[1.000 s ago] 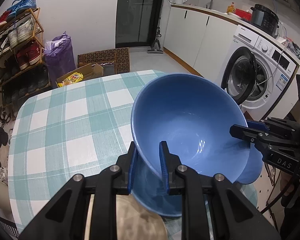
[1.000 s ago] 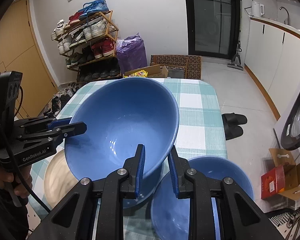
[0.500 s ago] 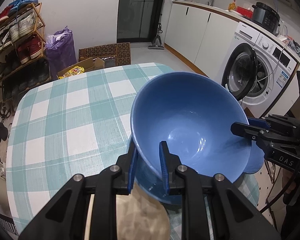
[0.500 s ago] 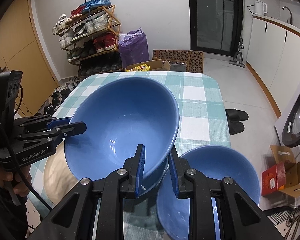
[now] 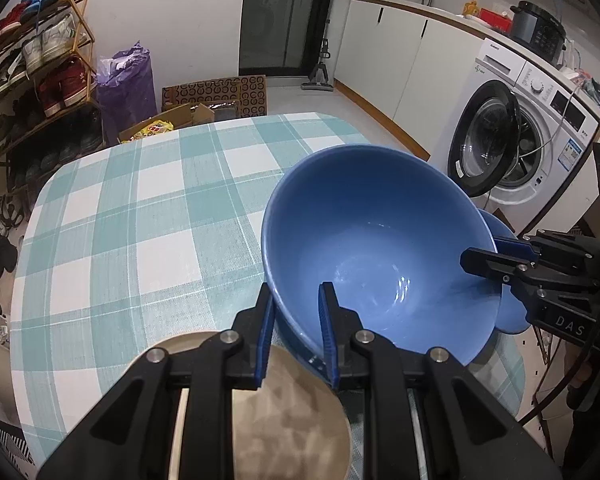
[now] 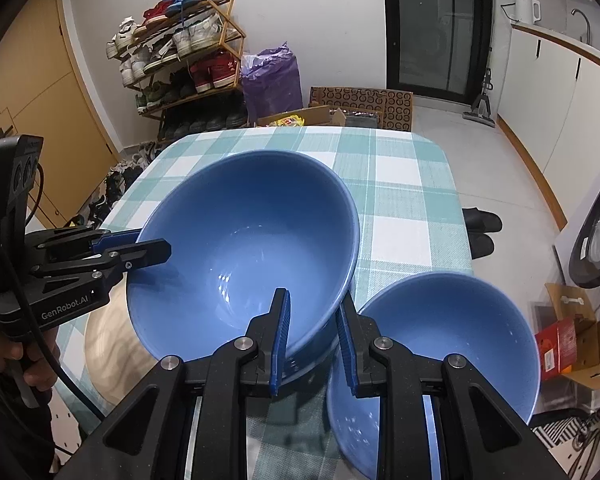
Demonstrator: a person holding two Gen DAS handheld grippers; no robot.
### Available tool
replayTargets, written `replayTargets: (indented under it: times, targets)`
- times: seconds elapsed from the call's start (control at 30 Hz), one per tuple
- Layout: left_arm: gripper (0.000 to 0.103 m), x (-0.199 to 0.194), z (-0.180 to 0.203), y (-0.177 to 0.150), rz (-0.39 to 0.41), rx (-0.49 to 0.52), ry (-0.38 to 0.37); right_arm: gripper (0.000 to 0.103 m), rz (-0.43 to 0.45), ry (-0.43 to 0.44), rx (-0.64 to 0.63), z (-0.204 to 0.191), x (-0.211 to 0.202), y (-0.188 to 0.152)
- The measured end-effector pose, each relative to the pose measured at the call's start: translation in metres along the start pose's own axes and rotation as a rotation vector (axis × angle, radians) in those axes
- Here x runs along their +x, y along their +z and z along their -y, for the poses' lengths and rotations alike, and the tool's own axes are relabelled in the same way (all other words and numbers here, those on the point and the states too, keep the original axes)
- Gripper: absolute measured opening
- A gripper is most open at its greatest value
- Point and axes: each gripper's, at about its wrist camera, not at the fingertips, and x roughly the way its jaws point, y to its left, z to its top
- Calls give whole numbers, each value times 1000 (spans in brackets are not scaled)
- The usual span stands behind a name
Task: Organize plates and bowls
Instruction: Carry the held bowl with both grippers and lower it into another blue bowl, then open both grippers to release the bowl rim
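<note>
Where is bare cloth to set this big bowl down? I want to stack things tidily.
Free: the checked tablecloth from the big blue bowl out to the far and left table edges. Crowded: the near edge, where the tan plate, the left gripper, the right gripper and the smaller blue bowl sit close together.

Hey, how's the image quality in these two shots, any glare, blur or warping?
Left wrist view: fisheye bends the counter and darkens the corners; small ceiling-light glints inside the big bowl; the tan plate under the fingers looks blurred. Right wrist view: same warping, glints in that bowl, and the smaller bowl goes soft near the bottom edge.
</note>
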Motion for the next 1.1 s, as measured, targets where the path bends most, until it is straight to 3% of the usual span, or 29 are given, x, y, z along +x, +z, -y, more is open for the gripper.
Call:
replayTargets:
  times: [0.53,1.1]
  targets:
    - [20,7,-2,-8,-16,10,22,24,-31,-12,-16,-4,14,-8]
    - [20,18,3,-12,-33,43,43,24,-34,-89,-65,-11,20,-12]
